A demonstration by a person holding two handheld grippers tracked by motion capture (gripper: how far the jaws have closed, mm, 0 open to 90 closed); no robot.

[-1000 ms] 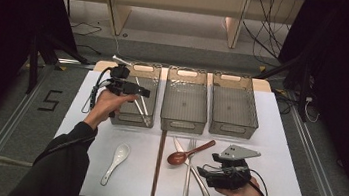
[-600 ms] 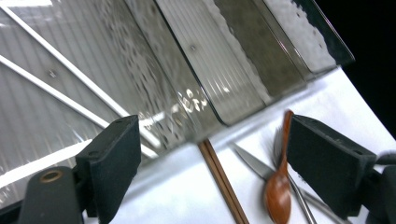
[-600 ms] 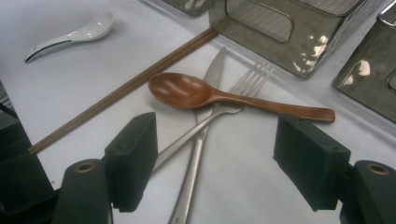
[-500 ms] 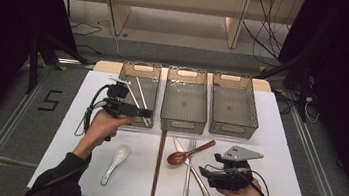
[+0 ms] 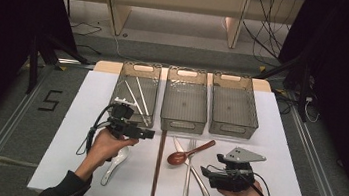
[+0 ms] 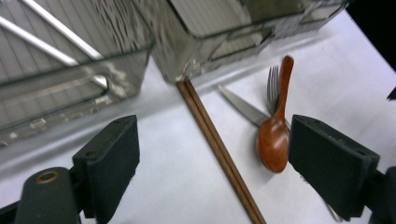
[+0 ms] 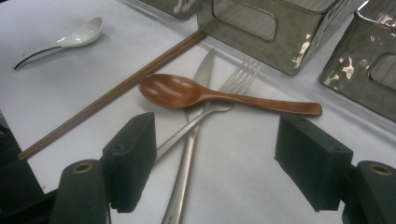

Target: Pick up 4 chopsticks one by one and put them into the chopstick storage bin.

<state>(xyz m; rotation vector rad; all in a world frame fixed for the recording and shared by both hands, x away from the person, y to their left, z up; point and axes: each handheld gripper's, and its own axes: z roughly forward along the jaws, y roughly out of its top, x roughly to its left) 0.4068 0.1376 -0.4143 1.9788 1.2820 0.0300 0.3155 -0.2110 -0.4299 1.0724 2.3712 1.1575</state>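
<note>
My left gripper [image 5: 150, 135] hovers open in front of the left bin [image 5: 120, 102], with the holding hand over a white ceramic spoon [image 5: 115, 164]. Between its open jaws [image 6: 212, 140] I look at a pair of brown chopsticks [image 6: 219, 154] and a wooden spoon [image 6: 275, 140] lying across a knife [image 6: 243, 109] and a fork [image 6: 272, 81]. My right gripper [image 5: 203, 171] rests open near the front edge, beside this cutlery. Its open jaws [image 7: 218, 135] frame the wooden spoon [image 7: 187, 93], the knife [image 7: 187, 158] and the fork [image 7: 238, 74]; nothing is held.
Three clear grey bins stand in a row at the back: the left one holds pale chopsticks [image 5: 138, 95], while the middle bin [image 5: 182, 121] and right bin [image 5: 231, 130] look empty. The white table sheet [image 5: 281, 156] has bare room at the right.
My left gripper has come back from above the left bin toward the person and lower, and now sits in front of the bin. The right gripper has stayed put.
</note>
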